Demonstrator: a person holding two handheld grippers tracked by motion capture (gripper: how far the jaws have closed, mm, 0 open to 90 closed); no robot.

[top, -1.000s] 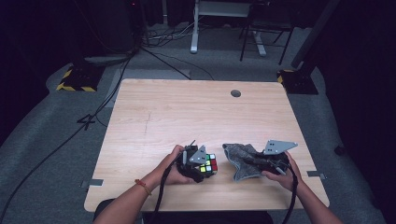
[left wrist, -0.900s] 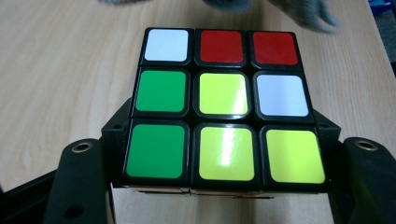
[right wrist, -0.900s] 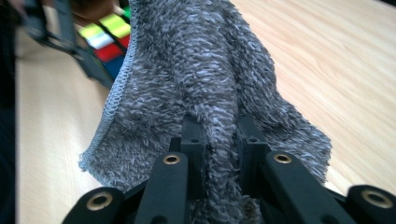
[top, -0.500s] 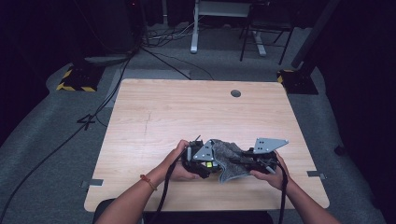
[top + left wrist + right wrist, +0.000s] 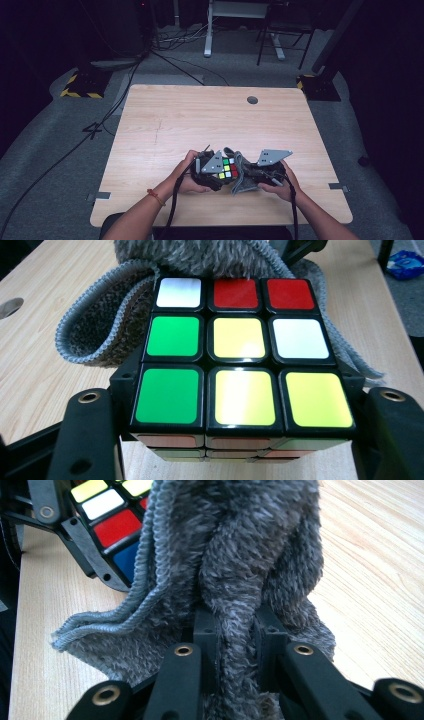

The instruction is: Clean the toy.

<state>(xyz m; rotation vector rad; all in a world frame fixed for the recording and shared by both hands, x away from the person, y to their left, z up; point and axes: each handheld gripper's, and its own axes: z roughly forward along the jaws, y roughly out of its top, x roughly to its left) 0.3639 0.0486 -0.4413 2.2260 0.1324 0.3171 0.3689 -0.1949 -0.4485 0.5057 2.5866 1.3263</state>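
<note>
Hands of one person work two grippers at the near edge of one wooden table (image 5: 165, 120). The left gripper (image 5: 216, 172) is clamped on a single puzzle cube (image 5: 240, 352), whose upper face shows three yellow, two green, two red and two white tiles. The right gripper (image 5: 235, 645) pinches a fold of one grey fuzzy cloth (image 5: 245, 555), which is pressed against the cube's far side, with its ribbed hem trailing onto the tabletop.
</note>
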